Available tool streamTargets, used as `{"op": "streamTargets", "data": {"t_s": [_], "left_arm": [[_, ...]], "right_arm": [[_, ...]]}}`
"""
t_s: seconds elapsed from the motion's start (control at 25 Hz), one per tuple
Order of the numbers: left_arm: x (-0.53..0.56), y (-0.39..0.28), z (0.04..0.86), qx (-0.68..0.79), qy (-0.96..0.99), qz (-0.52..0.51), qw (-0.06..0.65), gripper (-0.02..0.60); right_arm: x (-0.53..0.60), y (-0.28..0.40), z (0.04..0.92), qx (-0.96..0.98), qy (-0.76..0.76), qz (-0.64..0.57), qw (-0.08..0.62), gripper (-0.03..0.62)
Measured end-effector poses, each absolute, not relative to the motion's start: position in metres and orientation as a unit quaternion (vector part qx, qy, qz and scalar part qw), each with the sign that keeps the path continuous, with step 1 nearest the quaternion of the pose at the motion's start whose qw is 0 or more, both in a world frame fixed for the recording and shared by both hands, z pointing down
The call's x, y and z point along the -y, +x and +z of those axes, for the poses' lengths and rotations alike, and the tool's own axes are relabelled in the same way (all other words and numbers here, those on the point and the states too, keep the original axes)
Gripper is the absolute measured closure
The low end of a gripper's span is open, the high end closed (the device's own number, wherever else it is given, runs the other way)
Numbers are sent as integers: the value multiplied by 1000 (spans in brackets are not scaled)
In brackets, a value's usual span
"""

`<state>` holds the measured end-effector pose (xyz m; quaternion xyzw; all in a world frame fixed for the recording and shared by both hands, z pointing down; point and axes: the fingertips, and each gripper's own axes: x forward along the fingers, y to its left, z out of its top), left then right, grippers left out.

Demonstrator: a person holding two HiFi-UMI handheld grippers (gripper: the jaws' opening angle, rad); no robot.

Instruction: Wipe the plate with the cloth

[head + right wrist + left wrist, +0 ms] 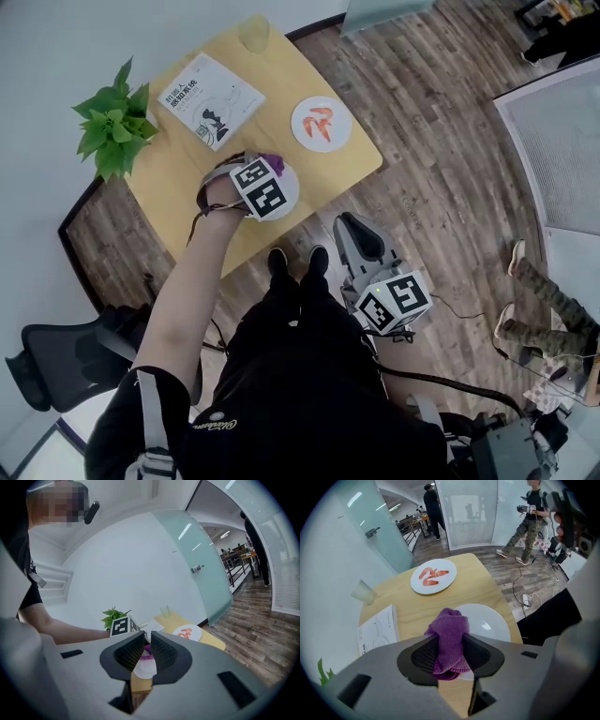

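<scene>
A plain white plate lies near the front edge of the wooden table. My left gripper hovers over it, shut on a bunched purple cloth. In the left gripper view the cloth fills the gap between the jaws of the left gripper and hangs over the near left part of the plate. My right gripper is held low, off the table by the person's legs, with nothing in it. In its own view the right gripper is shut and looks at the plate.
On the table are a second plate with shrimp, a book, a clear cup and a potted plant. A dark office chair stands at the lower left. People move on the wooden floor beyond.
</scene>
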<state>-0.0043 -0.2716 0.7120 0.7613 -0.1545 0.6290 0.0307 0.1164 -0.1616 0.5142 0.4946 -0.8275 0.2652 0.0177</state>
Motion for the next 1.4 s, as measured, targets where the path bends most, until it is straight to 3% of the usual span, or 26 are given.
{"op": "streamTargets", "data": {"t_s": [0.72,1.4], "left_arm": [[187,28,718,38,750,660,-18,422],[277,18,713,130,767,627,45,422]], "right_arm": [[165,113,513,831,488,267,14,551],[158,118,519,822,499,273,12,551]]}}
